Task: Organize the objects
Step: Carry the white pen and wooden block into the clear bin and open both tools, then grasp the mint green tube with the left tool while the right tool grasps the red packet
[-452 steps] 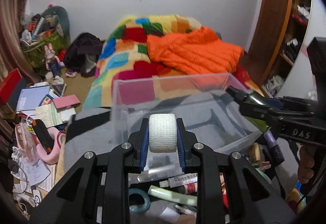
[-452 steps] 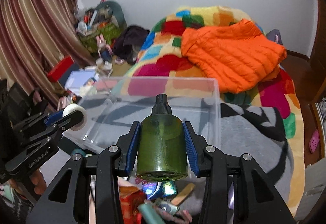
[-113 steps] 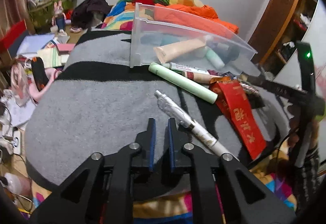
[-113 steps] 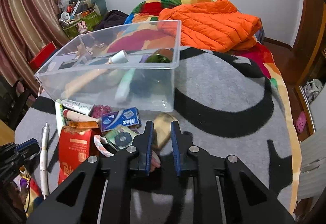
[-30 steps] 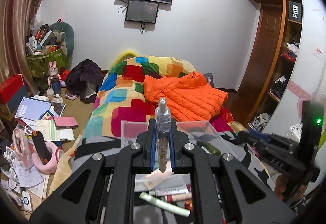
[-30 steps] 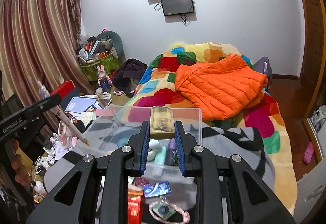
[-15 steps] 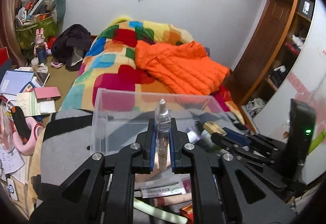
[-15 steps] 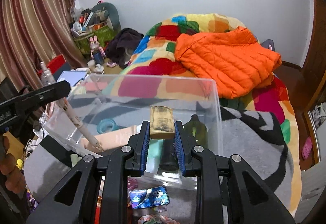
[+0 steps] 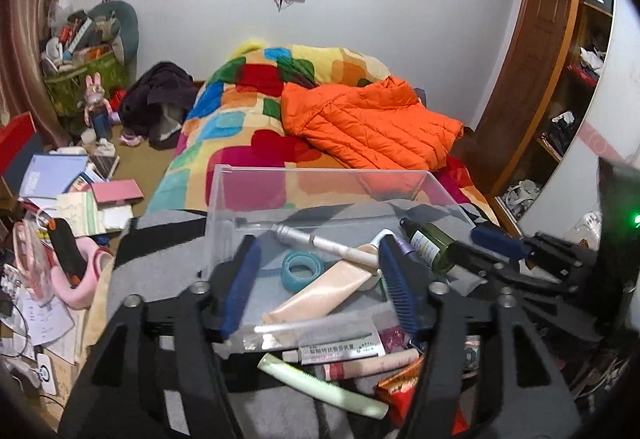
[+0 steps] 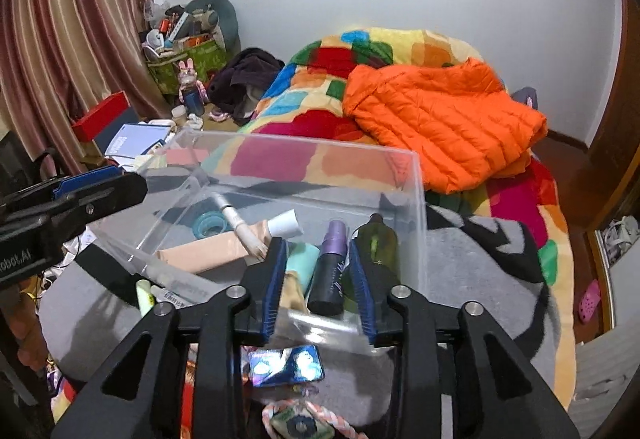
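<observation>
Hovering over the near wall of the clear rectangular plastic bin (image 9: 224, 195), the left gripper (image 9: 320, 281) is showing its blue-padded jaws spread wide and grasping nothing. Beside it, the right gripper (image 10: 318, 281) is hanging over the bin's near right corner, its jaws likewise released and empty. Inside the bin, a slim white and clear pen (image 9: 320, 241) is lying across a peach squeeze tube (image 9: 320, 297), with a teal tape roll (image 9: 302, 271) resting just beside them. A dark green glass bottle (image 10: 378, 243) and a purple-capped black spray bottle (image 10: 330, 269) are lying side by side along the bin's right wall. The bin is sitting on a grey and black blanket (image 10: 480, 279). In front of it, a pale green tube (image 9: 320, 385) and a white boxed tube with printed text (image 9: 340, 349) are lying outside on the blanket.
</observation>
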Demonstrator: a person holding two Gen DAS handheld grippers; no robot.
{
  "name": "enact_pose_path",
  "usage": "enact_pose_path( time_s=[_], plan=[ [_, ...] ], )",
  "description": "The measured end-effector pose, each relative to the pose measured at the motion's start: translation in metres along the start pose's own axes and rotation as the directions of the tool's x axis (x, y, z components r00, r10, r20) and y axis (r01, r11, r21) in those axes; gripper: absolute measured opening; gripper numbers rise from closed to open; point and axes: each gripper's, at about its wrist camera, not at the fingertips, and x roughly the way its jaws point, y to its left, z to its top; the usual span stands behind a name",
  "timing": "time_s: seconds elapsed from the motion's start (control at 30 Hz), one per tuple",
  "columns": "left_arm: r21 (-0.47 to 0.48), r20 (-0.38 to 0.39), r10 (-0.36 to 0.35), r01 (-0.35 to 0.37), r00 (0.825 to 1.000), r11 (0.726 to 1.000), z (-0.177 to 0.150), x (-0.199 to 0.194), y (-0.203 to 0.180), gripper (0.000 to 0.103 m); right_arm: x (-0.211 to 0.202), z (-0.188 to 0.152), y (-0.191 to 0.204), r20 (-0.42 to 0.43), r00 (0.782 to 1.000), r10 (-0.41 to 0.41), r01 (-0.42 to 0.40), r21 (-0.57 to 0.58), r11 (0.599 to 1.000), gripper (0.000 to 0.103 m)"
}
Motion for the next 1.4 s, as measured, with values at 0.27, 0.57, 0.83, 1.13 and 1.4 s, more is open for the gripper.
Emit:
enact_pose_path(
  time_s=[0.27, 0.57, 0.83, 1.13, 1.4],
  plan=[
    [0.038, -0.022, 0.032, -0.031, 0.999, 0.999, -0.031, -0.015, -0.006, 0.079, -0.046, -0.018, -0.004, 0.068, 0.998, 0.014, -0.015, 0.000, 1.000, 0.049],
    [0.026, -0.182, 0.074, -0.070, 0.981, 0.997, -0.086, 0.018, -0.004, 0.082, -0.053, -0.063, -0.002, 0.001, 1.000, 0.031, -0.031, 0.011, 0.999, 0.051],
    [-0.016, -0.186, 0.125, -0.130, 0.975, 0.991, -0.106, 0.029, -0.001, 0.073, -0.052, -0.081, 0.013, -0.038, 0.997, 0.070, -0.070, -0.001, 0.998, 0.055],
    [-0.034, -0.169, 0.101, -0.108, 0.981, 0.994, -0.124, -0.005, 0.025, 0.032, -0.032, -0.090, 0.045, -0.085, 0.990, 0.114, -0.119, -0.051, 0.992, 0.066],
    [-0.004, -0.158, 0.137, -0.140, 0.978, 0.990, -0.119, 0.003, 0.028, 0.030, -0.006, -0.094, 0.063, -0.147, 0.985, 0.092, -0.105, -0.083, 0.991, 0.066]
  ],
)
